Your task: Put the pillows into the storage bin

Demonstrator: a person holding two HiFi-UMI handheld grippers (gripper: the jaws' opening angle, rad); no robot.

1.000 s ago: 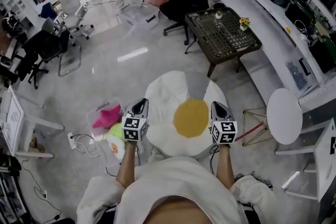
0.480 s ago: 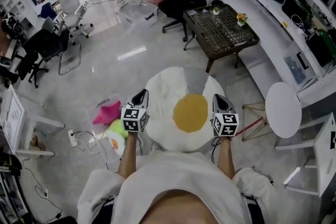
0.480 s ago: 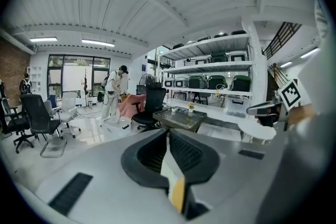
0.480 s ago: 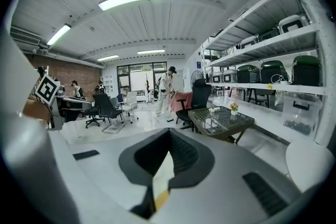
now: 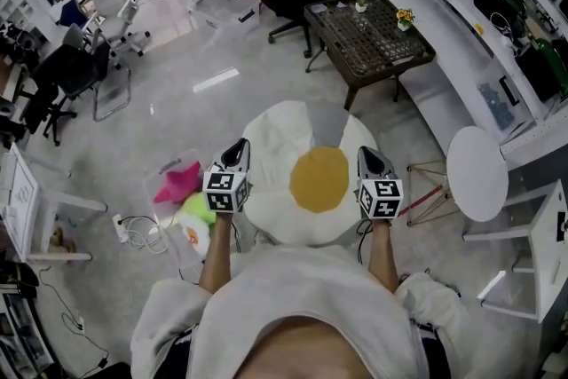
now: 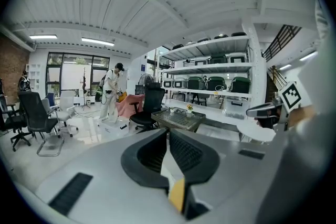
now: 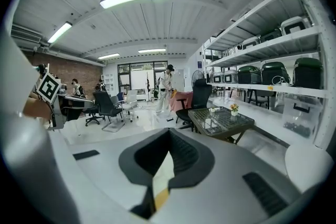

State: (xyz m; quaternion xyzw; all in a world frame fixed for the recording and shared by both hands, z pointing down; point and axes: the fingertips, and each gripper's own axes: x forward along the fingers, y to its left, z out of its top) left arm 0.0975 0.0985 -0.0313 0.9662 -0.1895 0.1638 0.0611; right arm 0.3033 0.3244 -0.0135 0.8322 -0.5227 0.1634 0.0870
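- Lower left of the head view: a clear storage bin (image 5: 167,167) sits on the floor with a pink pillow (image 5: 180,185) and a green-and-yellow pillow (image 5: 193,214) inside it; a white cable (image 5: 135,235) lies just beside it.
- Left of centre: the left gripper (image 5: 237,152) is clamped on the left edge of the fried-egg pillow (image 5: 286,140); in its own view the jaws meet at the tips with white and yellow cloth pinched between them.
- Centre: the fried-egg pillow, white with a yellow yolk, hangs in front of the person, above the floor and apart from the bin.
- Right of centre: the right gripper (image 5: 371,159) pinches the pillow's right edge, jaws closed on the cloth.
- Upper right: a dark grid-top table (image 5: 368,44).
- Far right: a round white table (image 5: 477,184).
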